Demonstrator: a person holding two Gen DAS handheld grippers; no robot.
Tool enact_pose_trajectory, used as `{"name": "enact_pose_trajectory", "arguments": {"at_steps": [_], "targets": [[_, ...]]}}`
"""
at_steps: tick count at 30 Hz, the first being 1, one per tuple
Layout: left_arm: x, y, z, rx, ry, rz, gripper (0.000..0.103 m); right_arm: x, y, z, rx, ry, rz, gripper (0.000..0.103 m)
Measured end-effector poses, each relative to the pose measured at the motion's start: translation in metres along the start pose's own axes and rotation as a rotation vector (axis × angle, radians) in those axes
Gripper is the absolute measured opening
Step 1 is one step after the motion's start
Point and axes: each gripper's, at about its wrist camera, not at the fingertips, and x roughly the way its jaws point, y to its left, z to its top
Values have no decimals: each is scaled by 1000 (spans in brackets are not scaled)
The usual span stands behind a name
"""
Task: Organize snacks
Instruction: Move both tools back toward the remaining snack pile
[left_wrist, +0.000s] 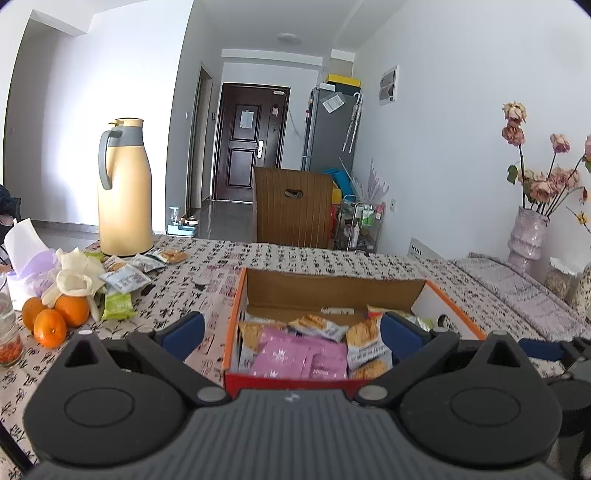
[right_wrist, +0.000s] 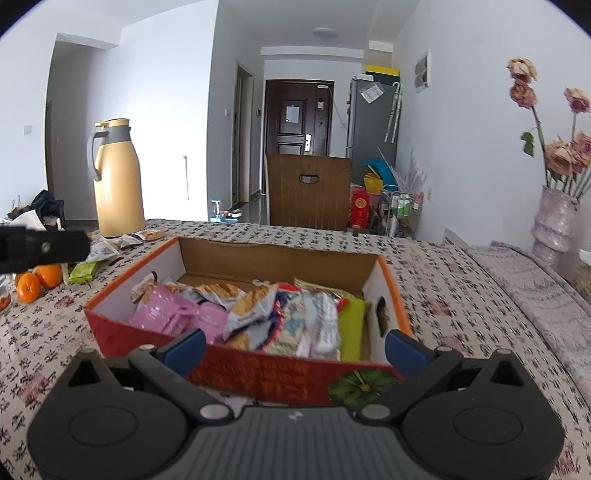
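A cardboard box (left_wrist: 236, 306) (right_wrist: 373, 284) with orange rim and red front stands on the patterned tablecloth, filled with several snack packets: pink ones (left_wrist: 291, 354) (right_wrist: 166, 310), biscuit packs (left_wrist: 365, 339) (right_wrist: 247, 306) and a green one (right_wrist: 352, 328). My left gripper (left_wrist: 293, 332) hovers open at the box's near edge with nothing between its fingers. My right gripper (right_wrist: 295, 343) is open too, over the box's near right corner, empty. More loose snack packets (left_wrist: 125, 278) (right_wrist: 99, 253) lie at the left near the flask.
A yellow thermos flask (left_wrist: 123, 192) (right_wrist: 116, 181), oranges (left_wrist: 55, 317) (right_wrist: 37, 280), a tissue pack (left_wrist: 26, 254) and a glass jar (left_wrist: 7, 332) crowd the table's left. A vase of dried flowers (left_wrist: 526, 236) (right_wrist: 554, 229) stands at right. A wooden chair (left_wrist: 291, 206) (right_wrist: 308, 192) sits behind.
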Motion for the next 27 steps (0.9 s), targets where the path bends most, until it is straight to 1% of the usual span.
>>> {"name": "enact_pose_trajectory", "arguments": {"at_steps": [9,15,19,22,27], "targets": [[-13,9,-31,12,28,5,103,-28,-24,-22,28,12,-35,103],[-14,17,-52,25,64,23,103,-37,-40,-34,45,28,-68,103],[-15,21,-66,37,82,44,103,-43,-53,-43,84,22,-73,103],[-11,26,-70,24,101,56,103,-44,-60,-50,102,22,-76,103],[-6,30,-74,3,118,60,103,-46,-71,-60,118,44,-107,103]]}}
